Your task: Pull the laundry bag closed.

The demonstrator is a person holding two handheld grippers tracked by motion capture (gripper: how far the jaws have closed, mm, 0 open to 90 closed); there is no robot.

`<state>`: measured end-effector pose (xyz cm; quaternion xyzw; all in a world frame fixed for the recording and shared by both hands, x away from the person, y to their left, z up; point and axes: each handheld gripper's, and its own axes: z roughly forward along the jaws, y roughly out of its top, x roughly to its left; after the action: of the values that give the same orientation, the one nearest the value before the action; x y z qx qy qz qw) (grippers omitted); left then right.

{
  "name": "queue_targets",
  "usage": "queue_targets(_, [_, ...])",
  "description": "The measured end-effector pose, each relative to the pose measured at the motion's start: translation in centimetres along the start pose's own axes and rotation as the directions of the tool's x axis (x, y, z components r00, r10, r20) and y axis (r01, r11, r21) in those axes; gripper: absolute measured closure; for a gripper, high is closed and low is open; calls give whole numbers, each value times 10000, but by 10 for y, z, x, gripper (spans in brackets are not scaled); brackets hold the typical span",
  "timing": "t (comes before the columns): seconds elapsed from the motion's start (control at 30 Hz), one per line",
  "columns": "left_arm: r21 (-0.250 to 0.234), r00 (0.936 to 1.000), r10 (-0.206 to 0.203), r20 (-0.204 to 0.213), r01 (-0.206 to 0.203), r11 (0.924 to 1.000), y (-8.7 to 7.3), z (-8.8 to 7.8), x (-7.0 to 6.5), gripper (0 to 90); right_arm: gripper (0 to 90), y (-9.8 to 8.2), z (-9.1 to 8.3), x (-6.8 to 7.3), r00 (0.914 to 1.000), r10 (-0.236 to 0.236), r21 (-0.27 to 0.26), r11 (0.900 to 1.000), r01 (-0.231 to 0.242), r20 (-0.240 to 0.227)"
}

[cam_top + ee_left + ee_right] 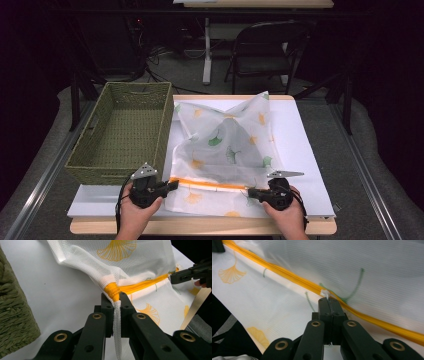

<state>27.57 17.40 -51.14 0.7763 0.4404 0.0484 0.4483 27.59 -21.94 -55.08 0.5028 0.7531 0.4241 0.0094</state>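
Note:
A white mesh bag [225, 140] printed with yellow and green leaves lies on the white table top [300, 145]. An orange zipper [210, 185] runs along its near edge. My left gripper [175, 185] is shut on the bag's fabric at the zipper's left end [113, 290], and the mesh hangs down between its jaws. My right gripper [248, 191] sits farther right along the zipper, shut on the small white zipper pull [325, 293]. The right gripper's jaws [175, 277] also show at the far end of the orange zipper [142, 286] in the left gripper view.
A green woven basket [120, 130] stands at the table's left, close to the left hand; its wall [15, 315] fills the left edge of the left gripper view. A dark folding chair [265, 50] stands beyond the table.

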Motion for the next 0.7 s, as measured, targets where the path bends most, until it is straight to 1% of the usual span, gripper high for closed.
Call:
queue_targets(0.33, [11, 10000, -55, -42, 55, 10000, -1, 0, 1, 863, 900, -7, -19, -21, 9976, 399, -337, 9987, -381, 570])
queue_targets(0.53, [10, 10000, -81, -30, 81, 10000, -1, 0, 1, 863, 900, -11, -29, -31, 9943, 735, -464, 9965, -701, 771])
queue_targets(0.57, [11, 10000, -52, -80, 52, 10000, -1, 0, 1, 863, 900, -11, -31, -33, 9939, 781, -492, 9960, -744, 776])
queue_targets(0.63, [-2, 9999, -73, -115, 73, 10000, -1, 0, 1, 863, 900, -13, -34, -35, 9924, 705, -503, 9966, -657, 1013])
queue_targets(0.7, [38, 9999, -97, -37, 97, 9999, -1, 0, 2, 863, 900, -14, -38, -40, 9898, 789, -629, 9954, -718, 1184])
